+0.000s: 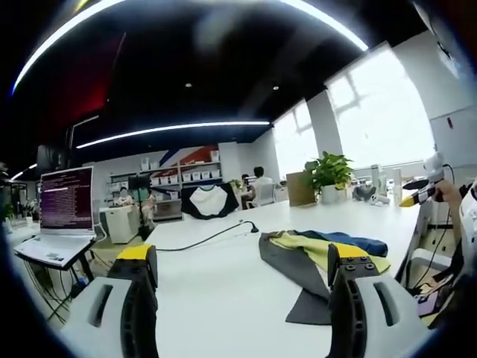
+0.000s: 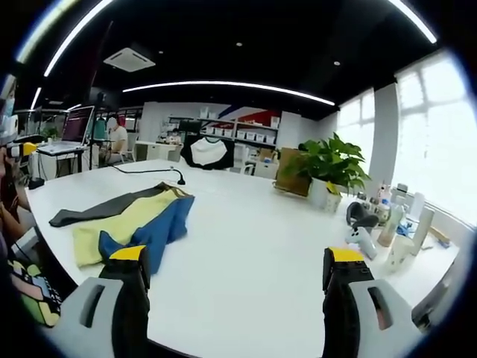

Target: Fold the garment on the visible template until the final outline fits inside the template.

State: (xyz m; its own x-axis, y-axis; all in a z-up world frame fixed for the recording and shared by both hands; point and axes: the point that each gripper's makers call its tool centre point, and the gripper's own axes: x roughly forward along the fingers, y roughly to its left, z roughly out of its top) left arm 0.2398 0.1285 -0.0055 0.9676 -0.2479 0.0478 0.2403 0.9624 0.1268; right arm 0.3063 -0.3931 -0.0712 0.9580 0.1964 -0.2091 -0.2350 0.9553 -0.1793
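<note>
A crumpled garment [image 1: 328,250] in yellow and blue lies on the white table [image 1: 223,298], partly on a flat dark grey sheet [image 1: 294,272]. My left gripper [image 1: 242,257] hovers open above the table, left of the garment, holding nothing. In the right gripper view the same garment [image 2: 141,220] lies to the left, with the grey sheet [image 2: 93,210] at its far side. My right gripper [image 2: 235,257] is open over bare table [image 2: 246,239], right of the garment. Each gripper also appears at the edge of the other's view, held up off the table: right gripper [image 1: 419,192], left gripper [image 2: 19,149].
A black cable [image 1: 205,239] runs across the table behind the garment. An open laptop [image 1: 65,203] sits on a stand to the left. A potted plant [image 2: 328,168], a cardboard box [image 2: 292,171] and several bottles [image 2: 395,220] stand along the window side. A black-and-white shirt [image 1: 209,200] hangs in the background.
</note>
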